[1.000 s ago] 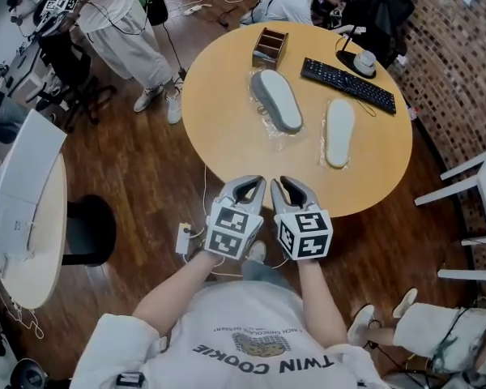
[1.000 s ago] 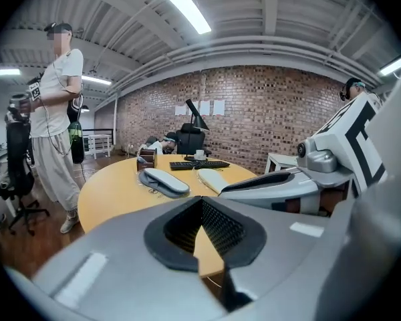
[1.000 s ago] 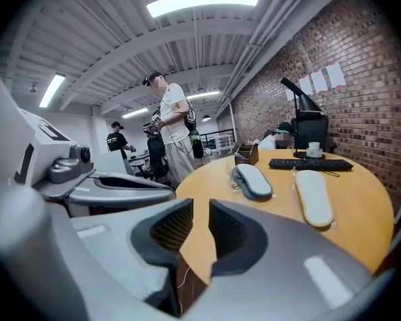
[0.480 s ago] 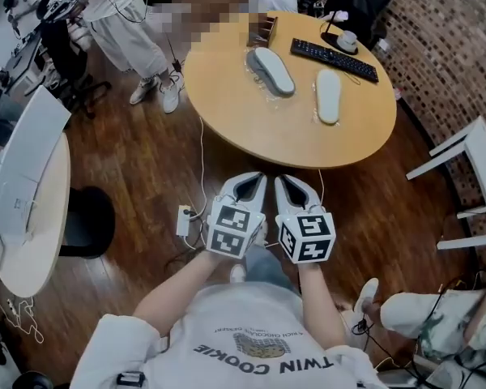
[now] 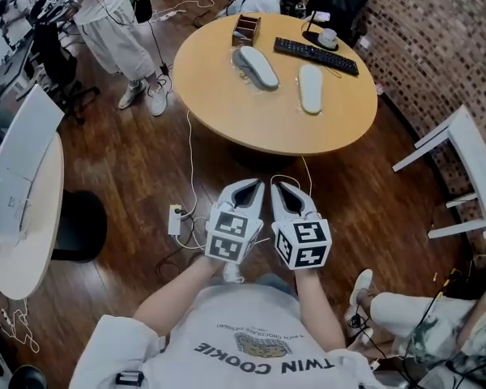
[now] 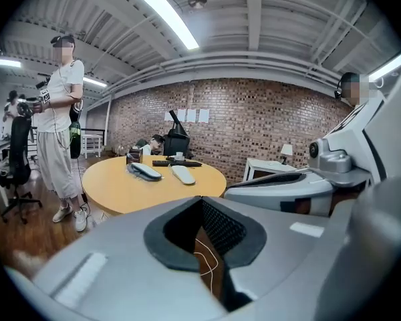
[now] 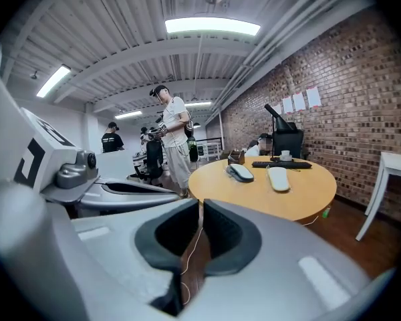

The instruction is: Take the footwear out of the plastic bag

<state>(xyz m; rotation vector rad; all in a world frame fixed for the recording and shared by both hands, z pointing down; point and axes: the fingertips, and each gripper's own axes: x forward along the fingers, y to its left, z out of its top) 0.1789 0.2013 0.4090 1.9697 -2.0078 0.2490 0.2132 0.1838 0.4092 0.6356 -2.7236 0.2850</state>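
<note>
Your left gripper and right gripper hang side by side, well short of the round table. Left jaws are together; right jaws have just been closing to a slit. Both are empty. The grey shoe and pale shoe lie on the table.

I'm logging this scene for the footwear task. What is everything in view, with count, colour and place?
Table: one, tan, round, upper middle.
Footwear: two, grey, on the table; the second lies to the right.
Clear plastic: one piece, under the left footwear.
Keyboard: one, black, table's far side.
Box: one, brown, table's far left.
Chair: one, white, right.
Side table: one, white, left.
Power strip: one, white, floor.
Bystander: one, pale clothes, upper left.
Left tool: grey, shut, empty.
Right tool: grey, jaws just closing, all but together, nothing between.
</note>
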